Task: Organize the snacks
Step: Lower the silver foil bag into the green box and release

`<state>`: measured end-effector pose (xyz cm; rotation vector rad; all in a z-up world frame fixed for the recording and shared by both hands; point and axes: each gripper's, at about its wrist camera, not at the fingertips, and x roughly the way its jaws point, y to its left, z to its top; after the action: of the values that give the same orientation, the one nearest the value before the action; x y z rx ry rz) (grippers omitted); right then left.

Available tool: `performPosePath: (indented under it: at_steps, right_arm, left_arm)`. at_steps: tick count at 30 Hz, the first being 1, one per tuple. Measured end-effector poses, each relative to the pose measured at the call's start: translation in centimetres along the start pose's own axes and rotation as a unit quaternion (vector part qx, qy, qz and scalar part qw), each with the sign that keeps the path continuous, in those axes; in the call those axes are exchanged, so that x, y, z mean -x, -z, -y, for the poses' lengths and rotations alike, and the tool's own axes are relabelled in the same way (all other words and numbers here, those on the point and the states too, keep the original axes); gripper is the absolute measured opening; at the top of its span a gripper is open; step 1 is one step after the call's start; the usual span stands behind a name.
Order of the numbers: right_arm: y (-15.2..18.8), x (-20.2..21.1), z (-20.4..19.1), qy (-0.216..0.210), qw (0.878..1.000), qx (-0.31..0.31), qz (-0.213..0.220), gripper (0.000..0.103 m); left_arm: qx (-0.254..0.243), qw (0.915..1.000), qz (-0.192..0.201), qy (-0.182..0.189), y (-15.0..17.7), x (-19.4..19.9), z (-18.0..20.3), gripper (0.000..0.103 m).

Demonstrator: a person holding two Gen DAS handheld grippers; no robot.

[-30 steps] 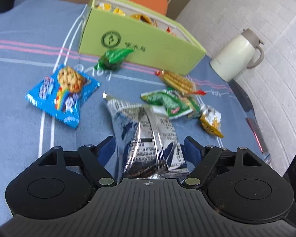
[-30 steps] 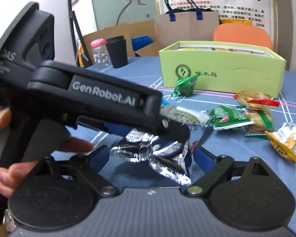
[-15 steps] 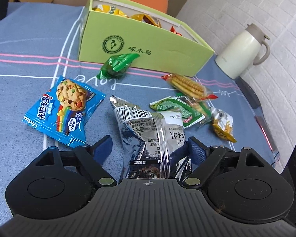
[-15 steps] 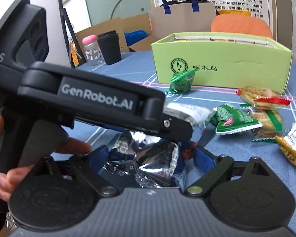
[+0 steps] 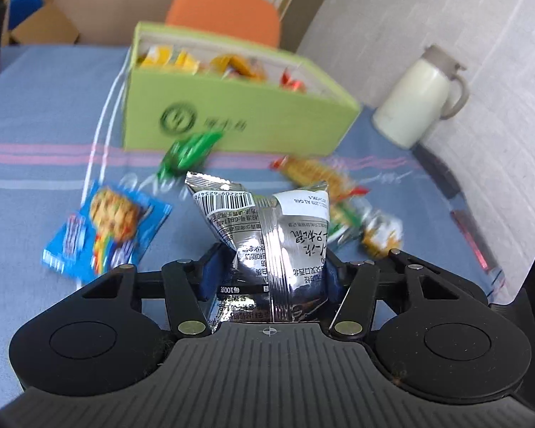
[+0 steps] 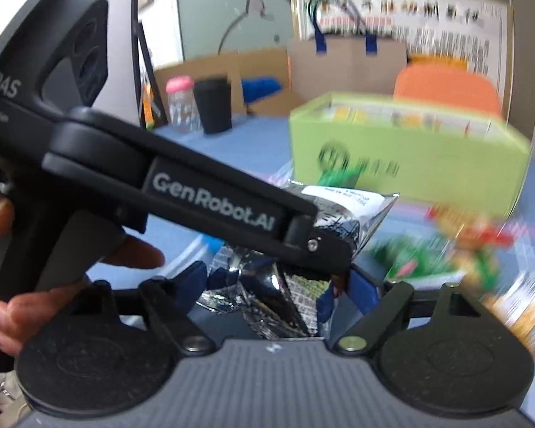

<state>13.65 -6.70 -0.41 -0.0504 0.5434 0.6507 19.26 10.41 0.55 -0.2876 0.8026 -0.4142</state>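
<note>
My left gripper (image 5: 269, 271) is shut on a silver foil snack packet (image 5: 267, 228) and holds it upright above the blue tablecloth. The same packet shows in the right wrist view (image 6: 342, 221), with the left gripper's black body (image 6: 182, 192) across it. My right gripper (image 6: 281, 285) also has its blue pads against the packet's lower part. The green snack box (image 5: 232, 107) stands behind, with several snacks inside. A blue cookie packet (image 5: 107, 228), a green packet (image 5: 189, 149) and several orange and green packets (image 5: 324, 174) lie on the cloth.
A white jug (image 5: 421, 96) stands at the right by the brick wall. A black cup (image 6: 212, 105) and a pink-lidded jar (image 6: 180, 103) stand at the far left. An orange chair (image 5: 224, 14) is behind the box.
The left gripper closed on the silver packet and lifted it off the cloth toward the box. The right gripper's fingers closed in on the packet's lower part. Both views are now motion-blurred.
</note>
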Motion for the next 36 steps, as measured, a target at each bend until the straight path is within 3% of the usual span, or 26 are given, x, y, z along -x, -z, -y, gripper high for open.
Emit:
performPosePath:
  at_steps: [3,8,11,15,18,19,22,23,30,33,36]
  right_arm:
    - [-3.2,-0.2,2.2,0.015,0.999,0.02,0.025,0.085]
    - [-9.2,-2.9,7.5,0.063,0.995,0.054,0.047,0.087]
    - [-11.8,-5.4,12.2,0.06,0.997,0.031,0.03,0.087]
    - [-13.0,-9.2,16.6,0.063,0.998,0.015,-0.004,0.085]
    - [-12.3,-11.9,18.1,0.059,0.998,0.018,-0.029,0.083]
    - [-11.8,-12.9,18.5,0.054,0.997,0.017,-0.044,0.083]
    - [-11.2,-13.2,19.5,0.047,0.998,-0.002,-0.035,0.091]
    - [-11.4,-12.7,19.6,0.048,0.998,-0.009,-0.034,0.093]
    - [-9.6,-1.5,18.2,0.071,0.995,-0.032,0.057,0.093]
    - [-6.4,2.1,16.8,0.065,0.994,-0.055,0.061,0.093]
    - [-3.1,3.2,14.1,0.041,0.995,-0.085,0.035,0.093]
  left_arm:
    - [-0.015,0.9995,0.023,0.016,-3.5,-0.4,1.1,0.038]
    - [-0.029,0.9982,0.039,0.036,-12.5,-4.2,3.0,0.039]
    - [-0.039,0.9986,0.027,0.025,-17.0,-8.0,4.2,0.039]
    - [-0.042,0.9991,0.005,-0.003,-20.2,-13.6,4.5,0.039]
    - [-0.046,0.9975,-0.011,-0.052,-20.6,-17.4,3.8,0.04]
    - [-0.052,0.9963,-0.017,-0.067,-20.4,-18.4,3.6,0.044]
    - [-0.068,0.9947,-0.009,-0.076,-19.6,-19.5,3.5,0.055]
    - [-0.064,0.995,-0.009,-0.075,-19.7,-19.2,3.5,0.064]
    - [-0.043,0.996,0.075,-0.022,-18.7,-10.8,4.5,0.079]
    - [-0.053,0.9949,0.085,-0.009,-15.7,-7.4,5.3,0.081]
    - [-0.047,0.996,0.075,0.007,-11.5,-5.6,5.4,0.081]
